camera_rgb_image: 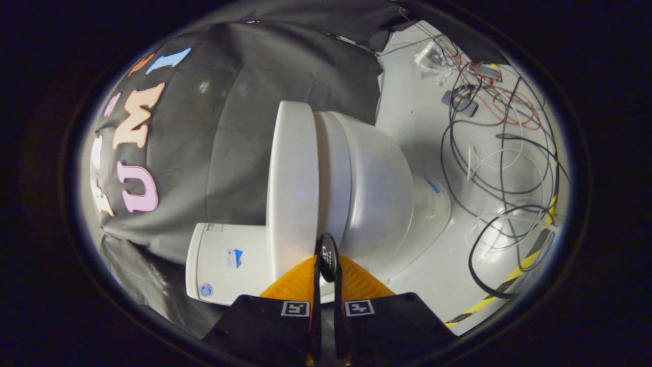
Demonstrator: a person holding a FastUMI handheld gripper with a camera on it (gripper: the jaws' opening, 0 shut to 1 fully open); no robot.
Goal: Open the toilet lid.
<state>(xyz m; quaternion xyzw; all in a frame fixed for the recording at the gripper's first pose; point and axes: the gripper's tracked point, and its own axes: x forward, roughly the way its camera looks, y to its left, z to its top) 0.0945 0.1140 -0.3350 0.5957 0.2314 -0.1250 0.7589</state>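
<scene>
A pale floor (438, 265) is seen, and a tangle of black cables (501, 168) is spread across it in loose loops. Thin red wires (514, 109) and white wires (501, 155) are mixed in among them. A small dark box (461, 102), possibly an adapter, is laid near the red wires, and a clear plastic packet (430, 57) is seen beyond it, close to the hem of the black cloth wall (239, 122). A strip of yellow-and-black tape (514, 272) is stuck across the floor under the cable loops.
</scene>
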